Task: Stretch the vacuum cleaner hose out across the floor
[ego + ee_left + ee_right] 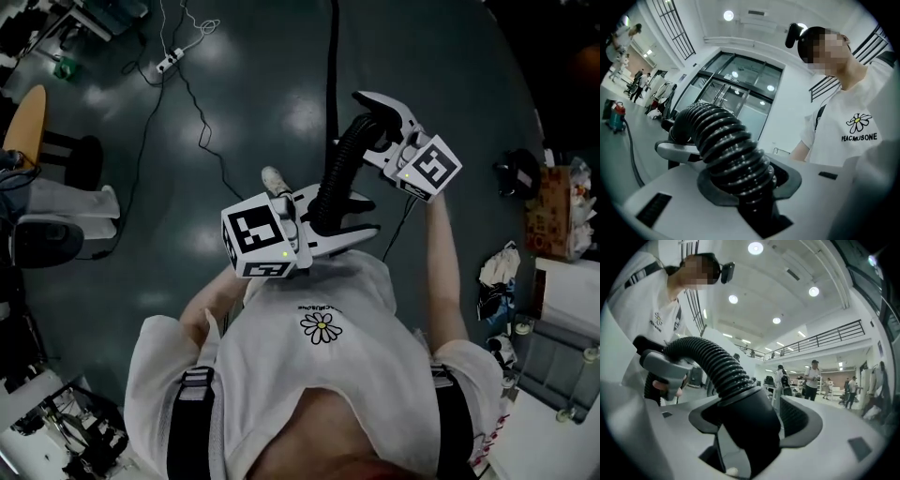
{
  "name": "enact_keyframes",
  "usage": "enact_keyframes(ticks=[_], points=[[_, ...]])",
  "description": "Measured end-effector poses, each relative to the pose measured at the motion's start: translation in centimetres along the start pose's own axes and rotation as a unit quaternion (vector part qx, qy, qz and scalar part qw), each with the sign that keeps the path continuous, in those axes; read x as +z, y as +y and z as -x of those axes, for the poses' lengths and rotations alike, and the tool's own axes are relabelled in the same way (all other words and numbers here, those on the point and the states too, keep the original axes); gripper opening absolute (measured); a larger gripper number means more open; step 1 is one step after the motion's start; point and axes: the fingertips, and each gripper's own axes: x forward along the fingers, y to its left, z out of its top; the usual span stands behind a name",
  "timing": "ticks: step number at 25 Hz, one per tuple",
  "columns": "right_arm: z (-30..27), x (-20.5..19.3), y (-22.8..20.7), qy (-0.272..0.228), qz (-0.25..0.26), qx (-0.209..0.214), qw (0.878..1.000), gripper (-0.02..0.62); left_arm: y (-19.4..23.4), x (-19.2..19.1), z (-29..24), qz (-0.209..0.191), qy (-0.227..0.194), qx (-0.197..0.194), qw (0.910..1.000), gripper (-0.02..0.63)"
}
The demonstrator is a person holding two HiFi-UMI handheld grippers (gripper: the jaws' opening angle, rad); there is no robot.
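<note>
Obs.: you hold both grippers level in front of your chest, above the dark floor [234, 103]. The black ribbed hose [336, 173] arches between them, off the floor along this stretch. Left gripper [361, 217]: pressed in on the ribbed hose, both pads tight against the corrugations, which bunch up where the pads sit. The hose rises out of the jaws and bends over toward the other gripper. Right gripper [364, 127]: spread wide, with the hose's smooth black cuff [750, 423] standing between the jaws. In the right gripper view, the pad on the right stands clear of the cuff with a gap showing, so nothing is pinched there. The ribbed section leaves the top of the cuff and curves over to the left gripper. The two grippers are near each other, and the arch between them is short and tightly bent, not drawn straight. In the head view a straight black length [331, 56] runs away over the floor past the right gripper; you cannot tell whether it joins the hose. A white power strip [167, 64] with its cable lies on the floor, well apart at far left. Your shoe [275, 178] shows just beside the left gripper's marker cube.
</note>
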Motion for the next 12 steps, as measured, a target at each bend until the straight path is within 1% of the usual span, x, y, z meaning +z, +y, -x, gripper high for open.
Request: enact_keyframes(ticks=[2, 3, 4, 5, 6, 7, 8, 9, 10, 12], points=[[1.2, -1.1, -0.6, 0.049, 0.038, -0.039, 0.997, 0.334, 0.7, -0.2, 0.4, 0.011, -0.011, 0.024, 0.9996, 0.117], [2.4, -1.3, -1.4, 0.05, 0.028, -0.066, 0.996, 0.334, 1.5, 0.1, 1.2, 0.021, -0.026, 0.043, 0.9985, 0.117], [4.0, -1.2, -2.7, 0.025, -0.011, -0.097, 0.995, 0.334, 2.3, 0.5, 2.3, 0.031, -0.044, 0.062, 0.9966, 0.117], [5.9, -1.0, -4.0, -0.018, -0.063, -0.129, 0.989, 0.334, 3.0, 1.0, 3.5, 0.039, -0.06, 0.079, 0.9943, 0.117], [7.9, -0.9, -5.3, -0.057, -0.109, -0.16, 0.979, 0.334, 3.5, 1.5, 4.4, 0.044, -0.073, 0.09, 0.9923, 0.117], [9.4, -1.4, -6.2, -0.075, -0.138, -0.187, 0.97, 0.334, 3.8, 2.1, 5.1, 0.047, -0.084, 0.096, 0.9907, 0.117], [10.2, -2.4, -6.5, -0.069, -0.152, -0.203, 0.965, 0.334, 3.8, 2.7, 5.4, 0.047, -0.095, 0.097, 0.9896, 0.117], [10.1, -3.7, -6.1, -0.05, -0.159, -0.205, 0.965, 0.334, 3.8, 3.3, 5.6, 0.045, -0.104, 0.096, 0.9888, 0.117], [9.3, -5.1, -5.2, -0.026, -0.164, -0.193, 0.967, 0.334, 3.8, 3.8, 5.6, 0.041, -0.109, 0.094, 0.9887, 0.117], [6.5, -8.1, -2.6, 0.025, -0.165, -0.147, 0.975, 0.334, 3.6, 4.4, 5.1, 0.022, -0.101, 0.093, 0.9904, 0.117]])
